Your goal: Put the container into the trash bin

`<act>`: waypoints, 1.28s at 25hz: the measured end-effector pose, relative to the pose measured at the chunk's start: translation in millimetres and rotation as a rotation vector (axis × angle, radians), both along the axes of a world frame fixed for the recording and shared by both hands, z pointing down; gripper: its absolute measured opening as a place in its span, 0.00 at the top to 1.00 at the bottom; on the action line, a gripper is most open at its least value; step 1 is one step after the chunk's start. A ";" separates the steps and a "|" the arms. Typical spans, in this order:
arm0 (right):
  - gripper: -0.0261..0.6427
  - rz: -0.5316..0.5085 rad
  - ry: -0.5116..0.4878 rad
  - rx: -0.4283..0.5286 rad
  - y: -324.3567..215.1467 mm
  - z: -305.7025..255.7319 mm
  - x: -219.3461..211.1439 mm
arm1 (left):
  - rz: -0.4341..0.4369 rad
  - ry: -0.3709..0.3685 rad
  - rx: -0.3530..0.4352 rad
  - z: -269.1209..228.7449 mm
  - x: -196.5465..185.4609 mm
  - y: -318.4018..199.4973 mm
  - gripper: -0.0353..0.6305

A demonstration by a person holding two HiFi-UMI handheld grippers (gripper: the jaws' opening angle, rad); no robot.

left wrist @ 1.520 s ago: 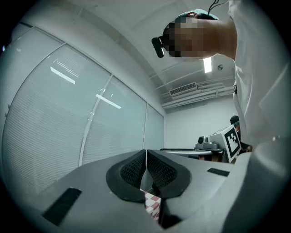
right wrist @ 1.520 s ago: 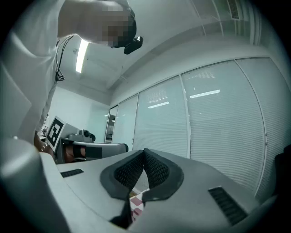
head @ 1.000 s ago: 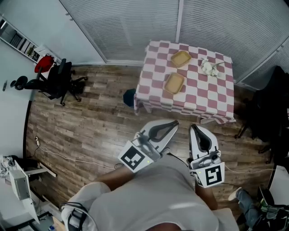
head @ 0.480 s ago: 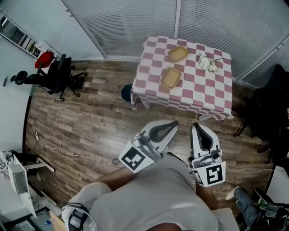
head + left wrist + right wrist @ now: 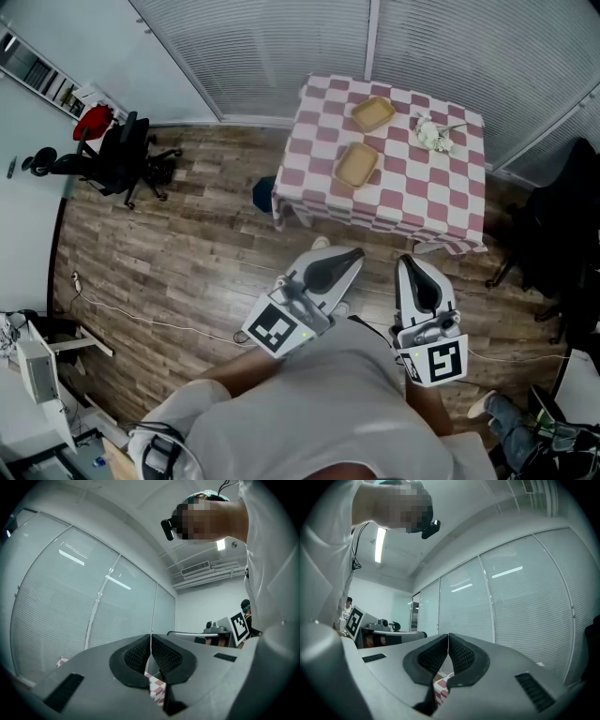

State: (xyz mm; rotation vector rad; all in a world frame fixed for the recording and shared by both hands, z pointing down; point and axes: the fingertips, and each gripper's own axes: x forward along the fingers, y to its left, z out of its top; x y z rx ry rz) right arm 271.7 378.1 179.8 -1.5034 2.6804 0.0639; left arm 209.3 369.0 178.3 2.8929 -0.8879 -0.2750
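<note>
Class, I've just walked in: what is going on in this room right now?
A person stands on the wooden floor holding the left gripper and right gripper, both shut and empty. Ahead, two tan shallow containers lie untouched on the pink-and-white checked table, with the dark blue trash bin on the floor by its left corner.

L gripper (image 5: 151, 639) jaws together; checked cloth (image 5: 154, 689) beyond.

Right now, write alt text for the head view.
From above, a person points the shut, empty left gripper and right gripper toward a checkered table bearing two tan containers. A dark bin stands on the wooden floor beside it.
</note>
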 end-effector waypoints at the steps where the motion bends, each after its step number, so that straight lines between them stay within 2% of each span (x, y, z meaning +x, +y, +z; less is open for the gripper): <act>1: 0.92 0.002 0.001 -0.001 -5.3 0.4 -0.9 | -0.001 0.000 0.000 0.7 -1.5 -5.3 0.90; 9: 0.92 -0.002 0.012 -0.006 -59.2 0.7 -18.4 | 0.000 0.003 0.010 -2.4 -17.4 -58.4 0.90; 15: 0.92 0.004 0.014 -0.028 -109.3 8.9 -35.0 | 0.015 -0.001 -0.012 4.8 -31.8 -108.8 0.90; 32: 0.92 0.060 0.051 -0.046 -239.9 7.4 -69.1 | 0.071 -0.003 -0.013 2.9 -63.8 -239.5 0.90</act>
